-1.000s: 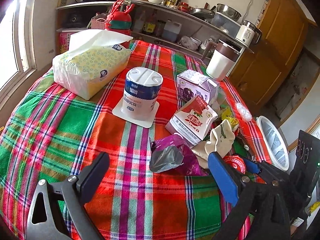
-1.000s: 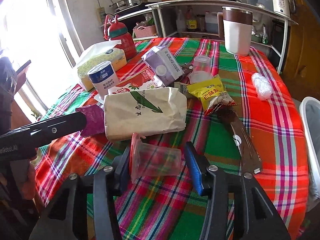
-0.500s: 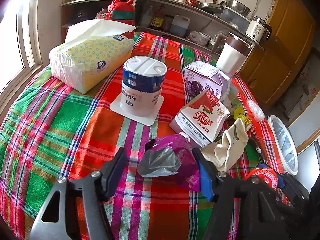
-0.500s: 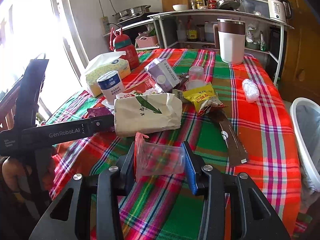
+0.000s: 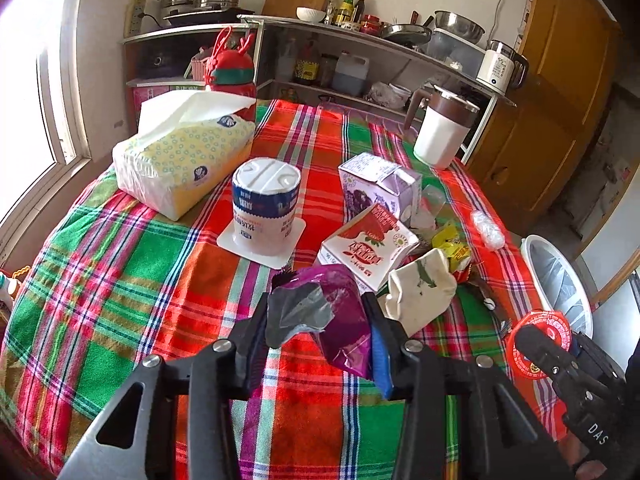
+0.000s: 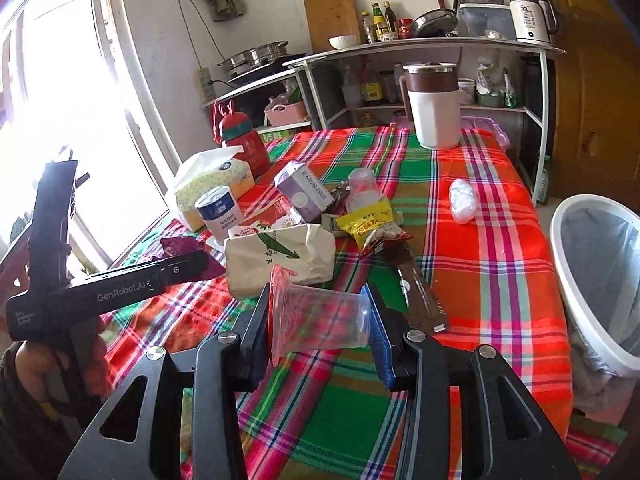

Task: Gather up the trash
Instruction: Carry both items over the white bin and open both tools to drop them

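A crumpled purple foil wrapper (image 5: 344,312) sits between the fingers of my left gripper (image 5: 316,320). The jaws are closing and the pads press its sides just above the plaid tablecloth (image 5: 120,264). My right gripper (image 6: 316,308) is shut on a clear plastic cup (image 6: 320,320) with a red rim, held on its side over the cloth. More trash lies in the middle: a white paper bag (image 6: 280,252), a yellow snack packet (image 6: 368,224), a red carton (image 5: 368,248), a purple carton (image 5: 376,188) and a brown wrapper (image 6: 420,296). A white bin (image 6: 560,248) stands beside the table's right edge.
On the left are a tissue pack (image 5: 184,160), an upturned blue-and-white tub (image 5: 264,208) and a red bottle (image 5: 232,76). A white jug (image 6: 432,112) stands at the far end before cluttered shelves. A ball of clear plastic (image 6: 462,200) lies near the right edge.
My left gripper went from wide open to closed around the purple wrapper, moving forward onto it. The right gripper rose and drew back a little, still holding the cup.
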`<state>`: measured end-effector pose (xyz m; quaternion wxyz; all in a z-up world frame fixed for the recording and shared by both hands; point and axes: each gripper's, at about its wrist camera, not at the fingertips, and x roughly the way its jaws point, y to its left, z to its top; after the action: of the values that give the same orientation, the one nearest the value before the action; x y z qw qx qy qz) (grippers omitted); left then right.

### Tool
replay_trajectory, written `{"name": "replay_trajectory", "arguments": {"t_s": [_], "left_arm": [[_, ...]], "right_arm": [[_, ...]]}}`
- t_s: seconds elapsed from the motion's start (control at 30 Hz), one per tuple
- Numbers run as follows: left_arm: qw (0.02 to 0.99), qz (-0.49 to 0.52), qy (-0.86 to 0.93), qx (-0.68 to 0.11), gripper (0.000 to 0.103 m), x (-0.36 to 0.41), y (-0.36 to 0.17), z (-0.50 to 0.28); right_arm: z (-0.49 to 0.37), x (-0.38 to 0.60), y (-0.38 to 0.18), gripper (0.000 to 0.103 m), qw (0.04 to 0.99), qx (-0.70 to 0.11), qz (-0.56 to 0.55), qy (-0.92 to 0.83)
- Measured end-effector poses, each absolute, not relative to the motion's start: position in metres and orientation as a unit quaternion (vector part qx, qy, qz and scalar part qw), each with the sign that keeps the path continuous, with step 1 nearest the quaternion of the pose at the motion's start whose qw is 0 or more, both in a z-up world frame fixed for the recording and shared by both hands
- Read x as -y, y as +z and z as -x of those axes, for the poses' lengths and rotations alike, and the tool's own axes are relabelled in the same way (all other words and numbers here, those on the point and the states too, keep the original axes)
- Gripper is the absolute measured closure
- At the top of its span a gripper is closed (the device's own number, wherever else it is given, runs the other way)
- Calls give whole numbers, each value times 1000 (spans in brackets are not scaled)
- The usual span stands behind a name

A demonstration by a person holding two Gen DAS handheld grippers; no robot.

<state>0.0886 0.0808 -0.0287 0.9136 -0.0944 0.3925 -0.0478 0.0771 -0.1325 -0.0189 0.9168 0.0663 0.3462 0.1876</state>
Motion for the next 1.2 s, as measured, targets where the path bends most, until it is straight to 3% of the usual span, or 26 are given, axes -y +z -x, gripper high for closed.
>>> {"name": "replay_trajectory", "arguments": {"t_s": [0.2, 0.53, 1.2], "left_arm": [[925, 82, -74, -363, 58, -61, 4, -81], [924, 32, -173, -340, 58, 36, 34, -101], [855, -37, -332, -398, 58, 232, -7, -140]], "right_arm": [[-70, 167, -1, 60, 930, -325, -74, 155], [-66, 260, 23, 60, 946, -303, -96, 58], [-94, 389, -31, 60, 912, -392, -81, -94]]}}
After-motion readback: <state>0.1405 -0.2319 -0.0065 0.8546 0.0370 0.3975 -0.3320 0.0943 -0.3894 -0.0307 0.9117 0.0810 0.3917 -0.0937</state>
